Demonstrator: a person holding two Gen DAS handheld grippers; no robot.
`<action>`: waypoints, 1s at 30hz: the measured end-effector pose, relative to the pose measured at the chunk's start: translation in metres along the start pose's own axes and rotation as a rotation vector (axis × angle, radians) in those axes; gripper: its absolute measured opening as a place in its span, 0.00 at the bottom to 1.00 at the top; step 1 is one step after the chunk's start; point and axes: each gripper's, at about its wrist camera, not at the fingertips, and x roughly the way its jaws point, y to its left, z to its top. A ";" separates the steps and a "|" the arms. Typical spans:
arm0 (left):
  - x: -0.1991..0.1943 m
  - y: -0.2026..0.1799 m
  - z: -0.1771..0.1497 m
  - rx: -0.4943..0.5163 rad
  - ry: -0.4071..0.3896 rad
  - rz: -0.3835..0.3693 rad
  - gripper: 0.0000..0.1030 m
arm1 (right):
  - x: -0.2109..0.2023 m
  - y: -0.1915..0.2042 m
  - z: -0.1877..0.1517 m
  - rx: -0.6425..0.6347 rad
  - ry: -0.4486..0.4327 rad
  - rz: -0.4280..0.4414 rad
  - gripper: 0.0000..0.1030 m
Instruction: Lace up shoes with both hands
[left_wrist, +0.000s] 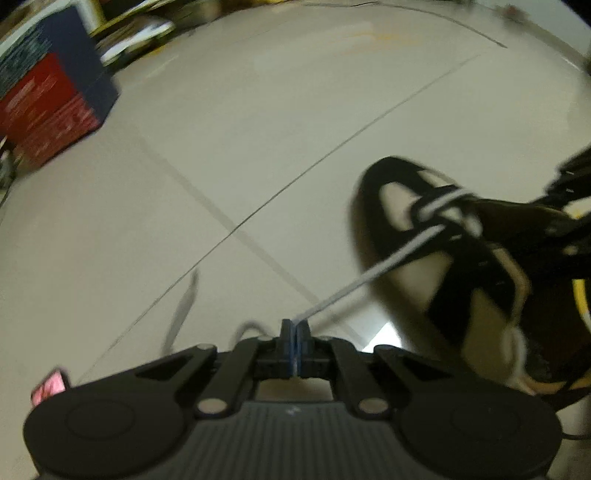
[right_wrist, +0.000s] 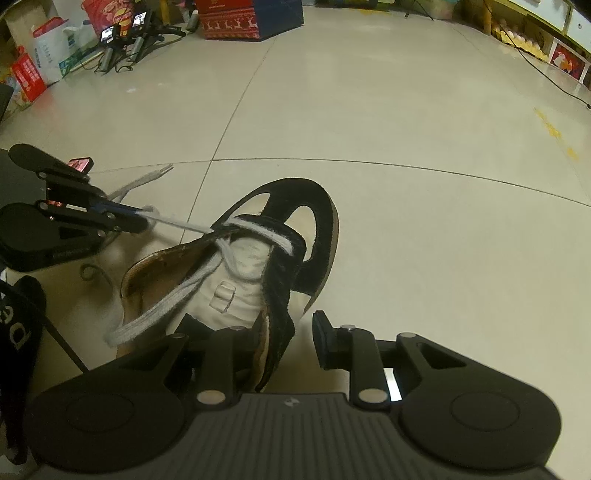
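The sneaker (right_wrist: 258, 266) lies on the floor tiles (right_wrist: 388, 122), only its far eyelets threaded. The left tool (left_wrist: 295, 326) is clamped on the white lace (left_wrist: 369, 275), drawn taut. The right tool (right_wrist: 255, 343) grips the shoe's collar; most lacing remains.

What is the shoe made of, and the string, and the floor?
The shoe looks like cloth: fuzzy black bands, maybe suede or velvet, over pale canvas-like panels. The lace seems a flat, woven white fabric band, soft and a bit fluffy. The floor looks like glossy beige tile: it shines and has thin joint lines.
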 end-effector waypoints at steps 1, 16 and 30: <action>0.000 0.006 -0.003 -0.027 0.012 0.012 0.01 | 0.000 0.000 0.000 0.000 0.000 -0.001 0.25; -0.004 0.017 -0.043 -0.094 0.072 -0.019 0.02 | 0.005 0.001 0.004 0.012 0.010 -0.001 0.25; -0.028 0.037 -0.017 -0.313 0.054 -0.507 0.54 | -0.009 -0.005 -0.005 0.049 0.106 0.077 0.27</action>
